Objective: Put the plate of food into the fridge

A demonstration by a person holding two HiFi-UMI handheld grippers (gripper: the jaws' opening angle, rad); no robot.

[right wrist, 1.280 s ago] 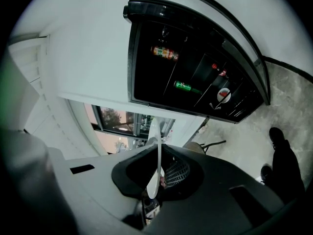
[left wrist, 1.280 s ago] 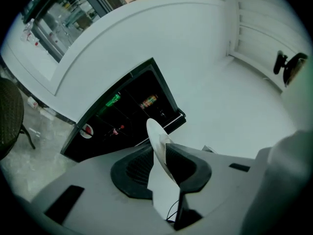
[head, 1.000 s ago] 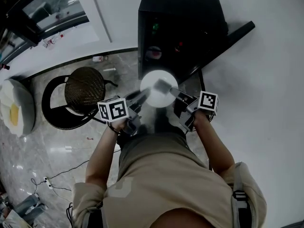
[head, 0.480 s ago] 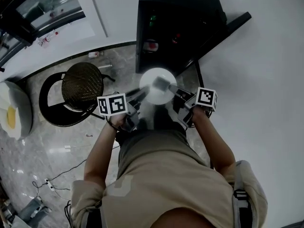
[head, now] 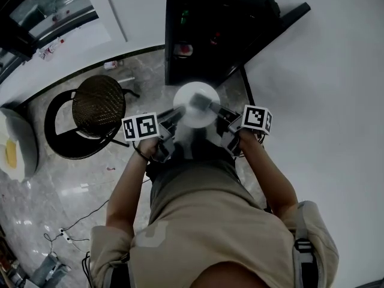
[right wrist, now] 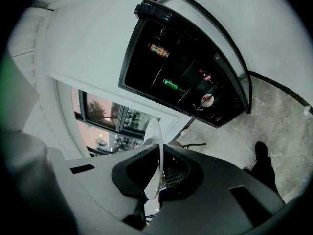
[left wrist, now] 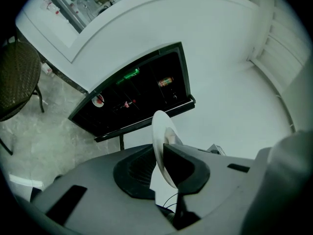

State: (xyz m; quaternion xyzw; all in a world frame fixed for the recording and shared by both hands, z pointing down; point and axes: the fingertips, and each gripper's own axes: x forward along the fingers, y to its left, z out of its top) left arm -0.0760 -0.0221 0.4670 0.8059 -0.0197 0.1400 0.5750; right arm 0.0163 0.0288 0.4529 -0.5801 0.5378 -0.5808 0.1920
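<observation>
A white plate (head: 195, 104) hangs in the air in front of the open black fridge (head: 204, 29). I cannot make out food on its bright surface. My left gripper (head: 172, 119) grips the plate's left rim, and its jaws have just been closing on that rim. My right gripper (head: 206, 105) is shut on the right rim. In the left gripper view the plate (left wrist: 160, 131) stands edge-on between the pads of the left gripper (left wrist: 159, 168). The right gripper view shows the plate (right wrist: 154, 141) the same way in the right gripper (right wrist: 157, 173).
The fridge door (head: 282, 23) swings out to the right against a white wall. Cans and a green bottle (right wrist: 173, 85) sit on the fridge shelves (left wrist: 137, 97). A round black wicker chair (head: 96, 110) stands left on the marble floor. Cables lie at the bottom left.
Both grippers and the plate have shifted slightly up and left in the head view. The plate stays held between them in front of the fridge.
</observation>
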